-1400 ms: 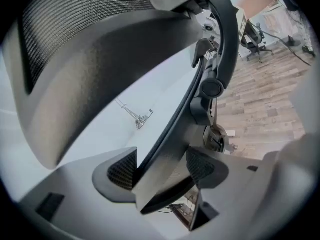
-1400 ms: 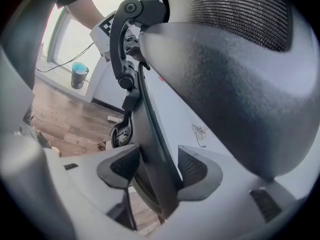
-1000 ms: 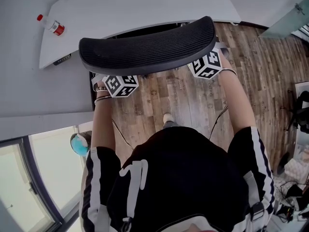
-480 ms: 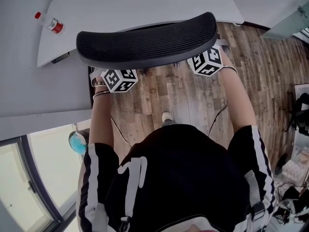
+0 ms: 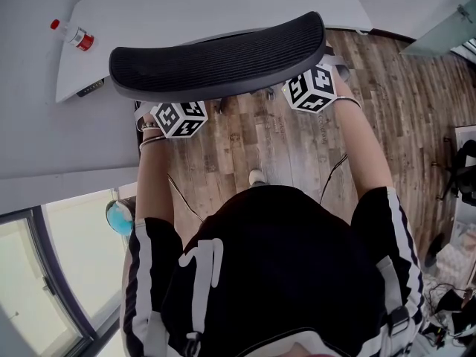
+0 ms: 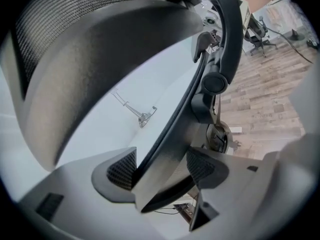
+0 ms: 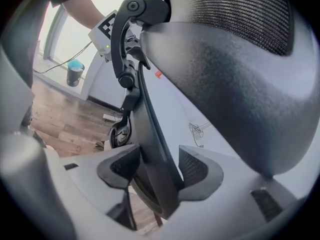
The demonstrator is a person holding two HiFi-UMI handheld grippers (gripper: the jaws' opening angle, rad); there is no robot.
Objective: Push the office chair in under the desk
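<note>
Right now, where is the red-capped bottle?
The bottle is at the head view's upper left, on the white desk near its left corner, left of the office chair and apart from it.

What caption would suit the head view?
Seen from above, a person clamps the left hand-held gripper and right hand-held gripper on an office chair facing a white desk.

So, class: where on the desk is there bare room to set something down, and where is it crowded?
The white desk is bare from the red-capped bottle at its left edge to its right end. Crowded: the near edge, covered by the office chair's backrest, which the left tool and right tool grip.
</note>
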